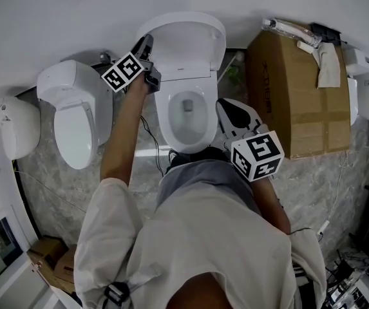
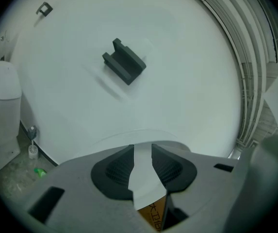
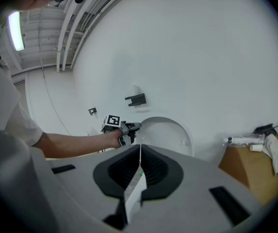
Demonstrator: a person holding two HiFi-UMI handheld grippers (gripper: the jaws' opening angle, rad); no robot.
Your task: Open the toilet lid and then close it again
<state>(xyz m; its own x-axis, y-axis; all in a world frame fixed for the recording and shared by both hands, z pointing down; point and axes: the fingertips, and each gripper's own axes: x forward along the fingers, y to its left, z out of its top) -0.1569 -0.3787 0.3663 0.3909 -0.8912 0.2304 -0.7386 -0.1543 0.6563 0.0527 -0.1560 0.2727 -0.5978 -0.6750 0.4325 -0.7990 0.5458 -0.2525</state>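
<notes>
Found left tool (image 1: pixel 147 44) clamped on the left edge of the toilet lid (image 1: pixel 187 40), a white strip of it pinched between the dark pads. Found right tool (image 1: pixel 225 106) with jaws together and nothing between them, held over the right side of the bowl (image 1: pixel 185 118) in the head view; could not tell whether touching it. Saw the lid upright, leaning back toward the white wall (image 2: pixel 187 57), with the bowl open below it.

Made out dark print on an orange-brown patch (image 2: pixel 153 216) under the left tool's jaws, too cropped to read. Noted faint print down the side of the cardboard box (image 1: pixel 300 102) right of the bowl, likewise unreadable.

Counted two tools, each carrying one marker cube (image 1: pixel 125 71) with black-and-white squares. Counted two toilets: the open one and a second toilet (image 1: pixel 75 118) to its left. Counted one box, with one white tube (image 1: pixel 287 28) and one cloth (image 1: pixel 329 63) on top. Counted one dark bracket (image 2: pixel 124 62) and one small hook (image 2: pixel 44 8) on the wall.
</notes>
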